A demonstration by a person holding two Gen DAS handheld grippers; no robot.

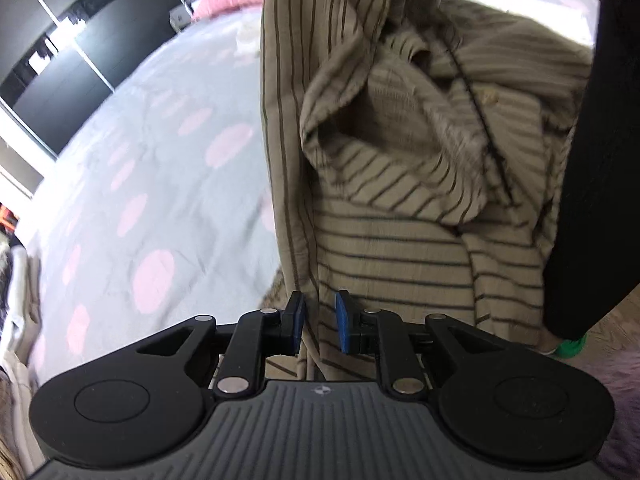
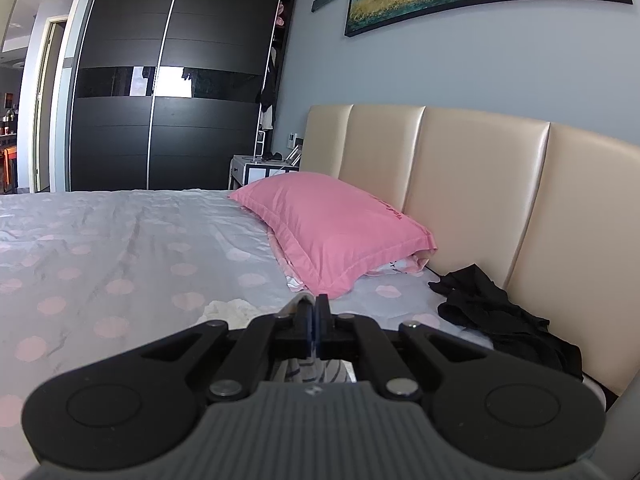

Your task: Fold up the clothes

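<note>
A tan shirt with dark stripes [image 1: 400, 168] hangs in the air in front of my left gripper [image 1: 320, 322]. The left jaws stand a little apart, with a hanging edge of the shirt passing between the blue pads [image 1: 343, 320]; they do not pinch it. My right gripper [image 2: 316, 320] is shut on a fold of the striped shirt [image 2: 298, 370], which shows just above and below its closed pads, and holds it up over the bed [image 2: 120, 264].
The bed has a grey sheet with pink dots [image 1: 160, 184]. A pink pillow [image 2: 336, 228] lies by the beige headboard [image 2: 480, 200]. Black clothes [image 2: 492, 316] and a white cloth [image 2: 232, 310] lie on the bed. A dark wardrobe [image 2: 176, 80] stands behind. A person's dark-clad leg [image 1: 592, 200] stands at right.
</note>
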